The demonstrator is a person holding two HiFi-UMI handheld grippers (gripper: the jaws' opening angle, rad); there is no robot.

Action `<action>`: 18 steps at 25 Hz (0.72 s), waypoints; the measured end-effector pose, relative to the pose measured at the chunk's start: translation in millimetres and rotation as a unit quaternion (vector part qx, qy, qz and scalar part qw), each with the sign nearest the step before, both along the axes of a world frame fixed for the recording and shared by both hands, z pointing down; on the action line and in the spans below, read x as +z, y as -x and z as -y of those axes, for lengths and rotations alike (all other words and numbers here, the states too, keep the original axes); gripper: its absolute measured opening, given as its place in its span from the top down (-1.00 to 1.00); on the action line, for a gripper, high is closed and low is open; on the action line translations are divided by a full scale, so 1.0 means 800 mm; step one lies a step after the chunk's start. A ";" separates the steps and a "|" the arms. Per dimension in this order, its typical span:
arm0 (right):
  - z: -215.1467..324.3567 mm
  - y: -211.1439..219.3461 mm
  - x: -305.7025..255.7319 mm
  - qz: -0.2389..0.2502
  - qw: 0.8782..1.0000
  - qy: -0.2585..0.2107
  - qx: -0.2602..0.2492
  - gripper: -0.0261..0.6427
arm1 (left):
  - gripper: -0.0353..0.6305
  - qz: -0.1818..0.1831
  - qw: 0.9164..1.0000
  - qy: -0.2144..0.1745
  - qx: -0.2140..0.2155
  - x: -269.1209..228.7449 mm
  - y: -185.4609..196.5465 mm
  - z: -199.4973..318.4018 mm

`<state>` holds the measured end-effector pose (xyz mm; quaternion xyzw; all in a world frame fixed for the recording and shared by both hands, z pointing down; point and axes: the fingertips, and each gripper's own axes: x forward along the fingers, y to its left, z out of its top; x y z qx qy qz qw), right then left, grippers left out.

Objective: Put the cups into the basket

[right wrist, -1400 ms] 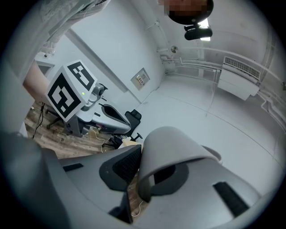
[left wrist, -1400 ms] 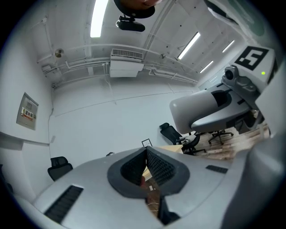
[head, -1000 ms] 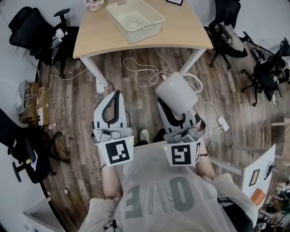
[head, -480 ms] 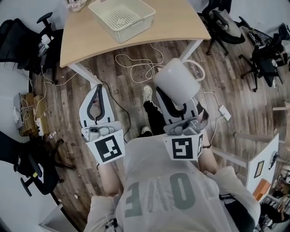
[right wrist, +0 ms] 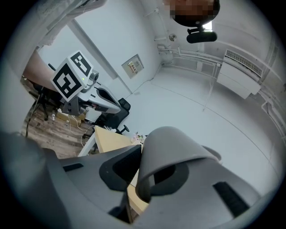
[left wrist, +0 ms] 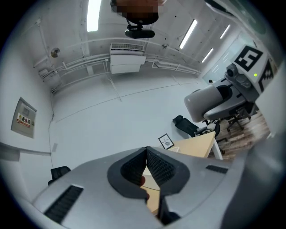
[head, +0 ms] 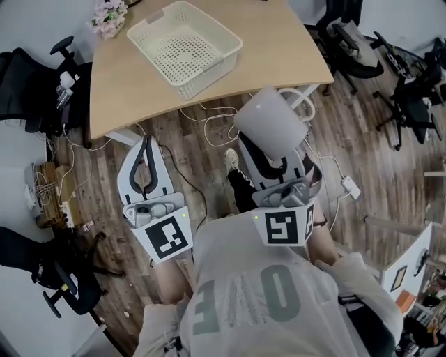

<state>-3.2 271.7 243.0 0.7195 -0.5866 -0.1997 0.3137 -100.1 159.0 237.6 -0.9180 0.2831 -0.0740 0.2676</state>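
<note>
- in the right gripper view we see the right gripper (right wrist: 144,155) pinching the wall of a white cup (right wrist: 172,150). one jaw is on the outside of the wall and the other is on the inside, so the cup's rim curves over the gap like a hood.
- in the head view the cup sits right of the middle of the frame. it is at the front end of the right gripper, and its handle loop sticks out to the upper right.
- the cup hangs over the wood floor (head: 362,139), just at the near edge of the table (head: 279,42).
- the basket (head: 185,49) stands on the table in the upper middle of the frame. it is up and to the left of the cup and apart from it. we see nothing inside but its holey bottom.
- in the left gripper view the left gripper (left wrist: 146,166) has its jaws pressed together, and the ribbed pads meet with nothing between them.
- in the head view the left gripper is at the left of the middle, over the floor, well apart from the cup.
- a bunch of pink flowers (head: 108,17) stands on the far left corner of the table.
- white cables (head: 212,125) lie on the floor under the table edge.
</note>
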 end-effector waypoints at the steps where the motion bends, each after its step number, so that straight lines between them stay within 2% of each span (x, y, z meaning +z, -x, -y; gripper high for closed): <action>1: 0.012 -0.013 0.000 0.000 1.000 0.003 -0.001 0.78 | 0.86 0.004 1.000 -0.005 -0.003 -0.003 -0.010 0.011; 4: 0.052 -0.052 -0.005 0.003 1.000 0.009 -0.005 0.78 | 0.86 0.005 1.000 -0.004 -0.016 -0.012 -0.038 0.051; 14: 0.191 -0.155 -0.003 0.000 0.998 0.030 -0.050 0.78 | 0.86 -0.019 0.996 0.048 -0.077 -0.007 -0.114 0.186; 18: 0.231 -0.185 0.002 0.006 0.998 0.036 -0.060 0.78 | 0.87 -0.016 0.995 0.050 -0.086 -0.010 -0.142 0.222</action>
